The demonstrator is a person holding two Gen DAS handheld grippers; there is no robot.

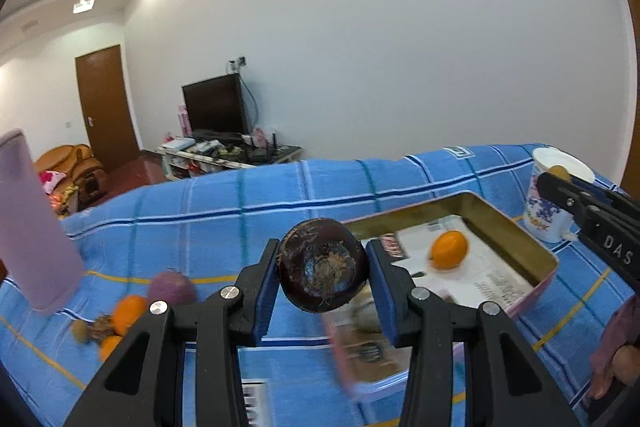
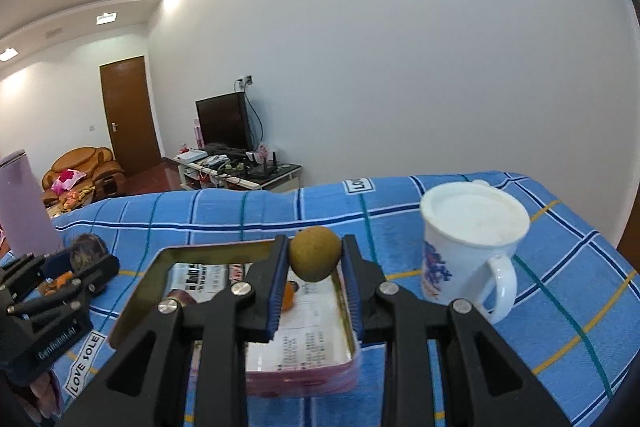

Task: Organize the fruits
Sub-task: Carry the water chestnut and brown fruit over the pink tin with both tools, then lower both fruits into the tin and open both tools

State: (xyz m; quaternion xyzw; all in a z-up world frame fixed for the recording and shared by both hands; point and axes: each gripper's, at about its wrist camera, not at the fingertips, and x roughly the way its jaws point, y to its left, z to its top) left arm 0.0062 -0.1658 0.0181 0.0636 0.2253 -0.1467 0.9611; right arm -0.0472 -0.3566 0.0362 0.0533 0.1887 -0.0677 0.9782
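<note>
My left gripper (image 1: pixel 323 267) is shut on a dark purple passion fruit (image 1: pixel 322 264) and holds it above the near left edge of the open tin box (image 1: pixel 516 239). An orange (image 1: pixel 449 249) lies inside the tin on printed paper. My right gripper (image 2: pixel 316 263) is shut on a small brown-green longan (image 2: pixel 315 253) above the tin (image 2: pixel 140 291). The left gripper with the passion fruit also shows in the right wrist view (image 2: pixel 86 251), and the right gripper in the left wrist view (image 1: pixel 560 179).
On the blue checked cloth (image 1: pixel 280 195) at the left lie oranges (image 1: pixel 127 313), a purple fruit (image 1: pixel 171 289) and a small longan (image 1: pixel 80 330). A purple bottle (image 1: pixel 28 219) stands at the far left. A white mug (image 2: pixel 470 247) stands right of the tin.
</note>
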